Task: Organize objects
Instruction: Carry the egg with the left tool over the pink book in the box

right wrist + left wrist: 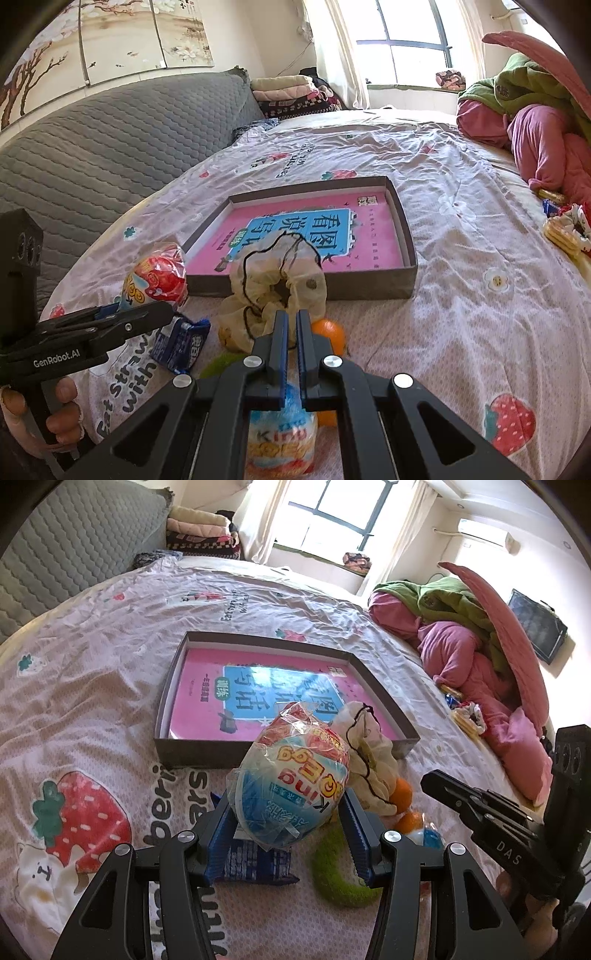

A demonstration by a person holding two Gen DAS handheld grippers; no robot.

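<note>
**Egg in the left claw, box only has the book in it**

So the shallow grey box (380,698) sits flat on the strawberry-print bed sheet (92,686), and the only thing lying in it is a pink and blue book (236,686), flat on the bottom and filling most of it. Everything else is out on the bed, on the near side of the box.

The left claw (288,812) is clamped on a plastic-wrapped toy egg (291,786), blue pads pressed against both sides of its lower half. The egg's long axis tilts up and away from the camera toward the box, red end farthest out, blue and white end down between the fingers. It's held just short of the box's near wall.

The right claw (289,332) has its jaws nearly together with just a thin gap, and I don't see anything pinched in there. Its tips are right at a cream drawstring pouch (273,280), which slumps against the box's near wall. An orange (328,332) sits just beside the pouch, a blue snack packet (181,343) lies to the left, and a second wrapped egg (280,439) lies under the right claw, mostly hidden. A green fuzzy ring (340,878) lies next to the packet.
</note>
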